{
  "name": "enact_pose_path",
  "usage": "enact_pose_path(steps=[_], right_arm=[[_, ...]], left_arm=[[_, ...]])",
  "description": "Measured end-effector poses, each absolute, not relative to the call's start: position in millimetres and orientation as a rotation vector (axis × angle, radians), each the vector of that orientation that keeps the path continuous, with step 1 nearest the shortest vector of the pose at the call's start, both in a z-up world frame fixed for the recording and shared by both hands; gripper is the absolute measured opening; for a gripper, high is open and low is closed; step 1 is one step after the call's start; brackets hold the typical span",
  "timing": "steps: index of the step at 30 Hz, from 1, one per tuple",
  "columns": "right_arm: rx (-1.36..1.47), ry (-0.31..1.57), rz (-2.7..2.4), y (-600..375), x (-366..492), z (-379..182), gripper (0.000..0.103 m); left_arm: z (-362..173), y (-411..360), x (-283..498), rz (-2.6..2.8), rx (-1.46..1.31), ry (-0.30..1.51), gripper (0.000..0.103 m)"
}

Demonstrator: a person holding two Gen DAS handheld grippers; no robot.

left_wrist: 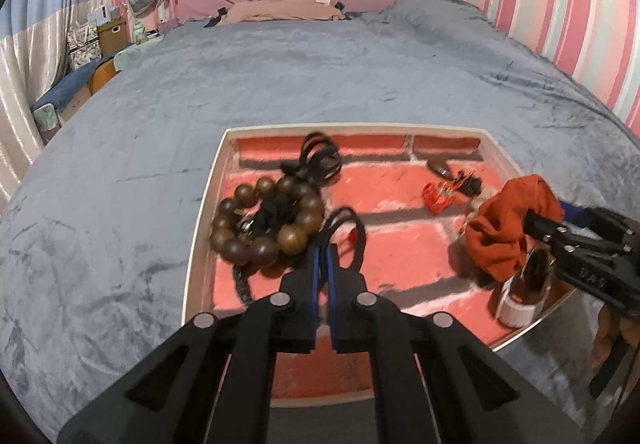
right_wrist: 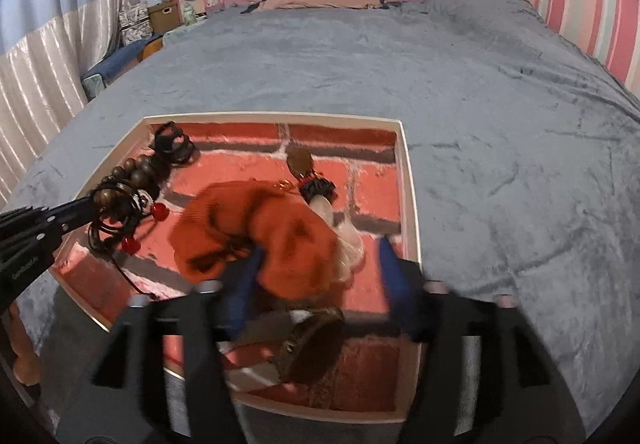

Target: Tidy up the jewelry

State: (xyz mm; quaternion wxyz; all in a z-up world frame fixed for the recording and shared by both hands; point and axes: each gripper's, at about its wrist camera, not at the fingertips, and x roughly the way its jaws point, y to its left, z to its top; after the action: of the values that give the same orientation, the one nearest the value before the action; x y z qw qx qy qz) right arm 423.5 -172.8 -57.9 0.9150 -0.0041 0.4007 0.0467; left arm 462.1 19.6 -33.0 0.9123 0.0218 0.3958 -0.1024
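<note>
A white-rimmed tray (left_wrist: 208,200) with a red brick-pattern floor lies on the bed; it also shows in the right wrist view (right_wrist: 408,180). My left gripper (left_wrist: 325,256) is shut on a black cord loop (left_wrist: 348,224) with red beads (right_wrist: 160,210), just right of a brown wooden bead bracelet (left_wrist: 264,220). My right gripper (right_wrist: 320,256) is open, its blue pads either side of an orange scrunchie (right_wrist: 256,232) that also shows in the left wrist view (left_wrist: 508,228). A brown and white clip (right_wrist: 312,340) lies below it.
More black hair ties (left_wrist: 320,160) lie at the tray's far left. A brown pendant with a dark tassel (right_wrist: 308,172) and a red clip (left_wrist: 438,196) lie toward the far right. A grey plush bedspread (left_wrist: 320,76) surrounds the tray. Striped wall stands at right.
</note>
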Motion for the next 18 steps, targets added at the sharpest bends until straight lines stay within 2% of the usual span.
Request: enact_pose_path(steps=[1,2,3,4,5,8,12,14,18], right_arm=[[-0.003,0.827,0.096,-175.0,422.2,-58.4,0.066],[-0.002,0.829,0.093,-175.9,419.7,-58.8,0.069],[-0.003,0.829,0.088,-177.3,416.7,-58.2,0.075],[-0.005,0.822,0.086,-178.7,411.8,-56.8,0.078],[-0.006,0.815,0.086,-180.0,408.3,-55.3,0.083],[-0.031,0.786,0.070,-181.9,390.9,-49.5,0.094],[-0.052,0.754,0.061,-186.2,358.7,-38.9,0.097],[-0.057,0.724,0.057,-187.9,340.3,-31.9,0.099],[-0.092,0.668,0.056,-185.8,289.4,-14.2,0.099]], left_arm=[[-34.8,21.2,460.0,-0.210,0.045,0.823,0.007],[-36.7,23.7,456.8,-0.206,0.040,0.832,0.021],[-37.7,26.6,452.4,-0.196,0.036,0.833,0.036],[-36.8,29.4,446.0,-0.175,0.034,0.817,0.068],[-33.9,33.2,436.8,-0.158,0.033,0.785,0.076],[-29.6,39.1,417.8,-0.178,0.009,0.781,0.076],[-17.5,50.3,389.4,-0.152,-0.005,0.759,0.076],[-6.6,59.9,370.2,-0.132,-0.023,0.732,0.087],[15.1,80.1,331.4,-0.070,-0.075,0.688,0.093]])
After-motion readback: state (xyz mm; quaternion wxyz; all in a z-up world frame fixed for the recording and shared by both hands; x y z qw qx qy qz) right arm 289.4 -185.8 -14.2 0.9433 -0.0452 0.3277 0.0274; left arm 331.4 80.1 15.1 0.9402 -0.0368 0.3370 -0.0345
